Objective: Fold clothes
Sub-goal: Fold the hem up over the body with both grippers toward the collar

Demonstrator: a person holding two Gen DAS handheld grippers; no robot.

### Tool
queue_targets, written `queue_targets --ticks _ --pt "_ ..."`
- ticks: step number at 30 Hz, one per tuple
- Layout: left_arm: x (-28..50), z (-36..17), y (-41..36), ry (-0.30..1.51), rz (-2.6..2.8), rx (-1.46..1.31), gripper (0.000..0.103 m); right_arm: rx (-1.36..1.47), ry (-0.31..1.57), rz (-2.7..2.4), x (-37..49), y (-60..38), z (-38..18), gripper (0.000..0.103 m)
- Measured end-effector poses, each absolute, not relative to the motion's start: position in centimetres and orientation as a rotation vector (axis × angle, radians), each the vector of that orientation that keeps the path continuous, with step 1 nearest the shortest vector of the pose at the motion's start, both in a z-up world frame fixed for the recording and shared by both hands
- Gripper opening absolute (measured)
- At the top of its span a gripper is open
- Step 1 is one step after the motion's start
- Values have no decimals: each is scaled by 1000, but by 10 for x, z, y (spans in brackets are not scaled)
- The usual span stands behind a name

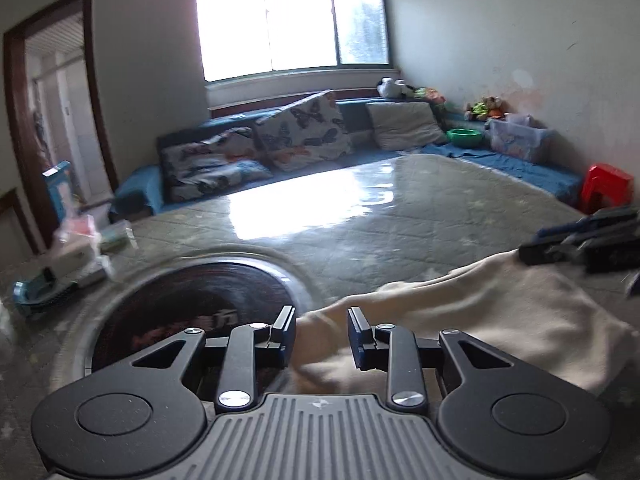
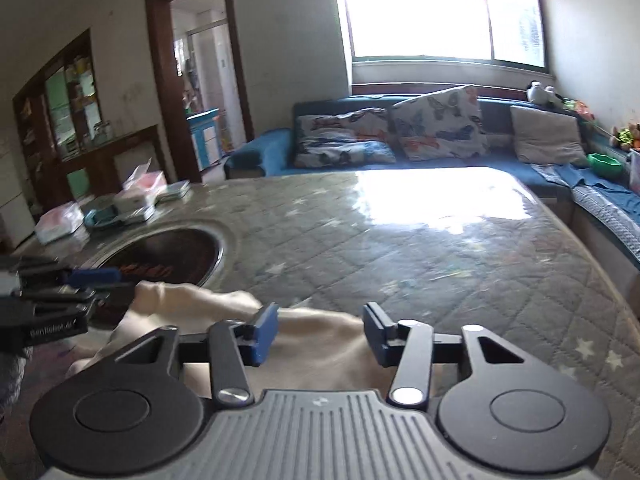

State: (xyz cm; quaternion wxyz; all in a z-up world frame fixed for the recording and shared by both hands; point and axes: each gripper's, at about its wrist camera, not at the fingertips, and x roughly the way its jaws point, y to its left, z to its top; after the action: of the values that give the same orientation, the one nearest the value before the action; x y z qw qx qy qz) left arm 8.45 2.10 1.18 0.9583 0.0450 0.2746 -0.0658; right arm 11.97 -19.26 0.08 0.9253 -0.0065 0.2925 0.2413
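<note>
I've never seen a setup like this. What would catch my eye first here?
Probably the cream garment lying rumpled on the quilted, star-patterned table cover, with the left gripper and right gripper poised over it, jaws open. Beside it sits a dark round inset in the table, and a bright window glares above the blue sofa.

Butterfly cushions [image 2: 438, 122] on blue sofa [image 2: 256, 148], red stool [image 1: 606, 188] nearby

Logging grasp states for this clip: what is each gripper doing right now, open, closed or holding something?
Left gripper: open, jaws apart over the cream garment, not clamped on it.
Right gripper: open, jaws apart above the same garment, gripping nothing.
</note>
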Motion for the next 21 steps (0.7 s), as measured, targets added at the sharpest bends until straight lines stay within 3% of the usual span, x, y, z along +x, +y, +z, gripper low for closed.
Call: queue_targets --ticks 6,21 --pt "112 8 8 612 -215 37 26 41 667 456 140 -187 -19 39" --pt "151 -21 -3 676 -208 48 29 -62 679 520 157 -151 -22 29"
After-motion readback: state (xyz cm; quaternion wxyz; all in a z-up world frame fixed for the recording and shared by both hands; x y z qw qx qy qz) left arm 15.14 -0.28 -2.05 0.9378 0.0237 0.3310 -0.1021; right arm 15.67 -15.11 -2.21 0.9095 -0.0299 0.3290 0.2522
